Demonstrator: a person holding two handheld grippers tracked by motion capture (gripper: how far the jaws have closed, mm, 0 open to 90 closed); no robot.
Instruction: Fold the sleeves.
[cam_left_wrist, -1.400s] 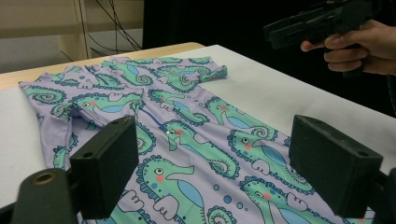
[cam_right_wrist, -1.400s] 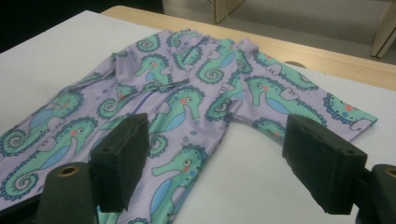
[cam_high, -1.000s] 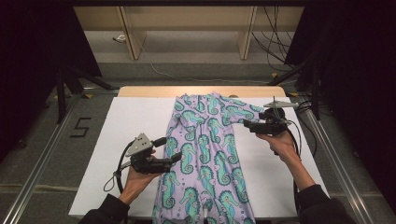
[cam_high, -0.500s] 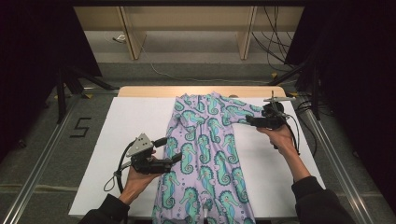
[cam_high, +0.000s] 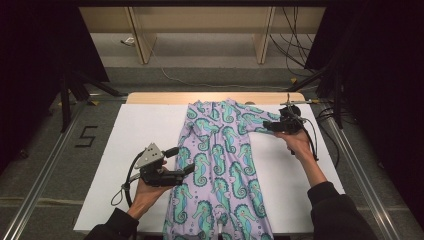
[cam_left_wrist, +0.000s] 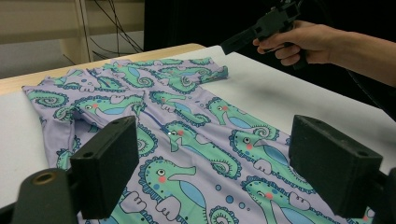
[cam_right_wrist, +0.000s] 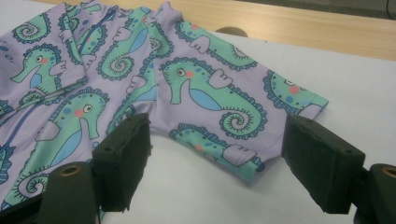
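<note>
A lilac cotton baby sleepsuit printed with green seahorses (cam_high: 220, 165) is lying flat on the white-covered table (cam_high: 130, 145). The left claw (cam_high: 186, 171) is gaping wide at its body's edge, gripping nothing. The right claw (cam_high: 267, 126) is hovering wide open, empty, at the short sleeve (cam_right_wrist: 224, 107), whose hem is showing clearly in the right gripper view.

The seahorse-print sleepsuit (cam_high: 220, 165) lies flat down the middle of the bench (cam_high: 135, 135), from far edge to near edge, its short sleeve (cam_right_wrist: 243, 107) reaching toward the far right corner. The white surface along the left edge and along the right edge below the sleeve is bare. The left gripper (cam_high: 185, 172) sits at the suit's left edge, fingers (cam_left_wrist: 105, 163) parted; the right gripper (cam_high: 267, 126) hovers at the sleeve end.
</note>
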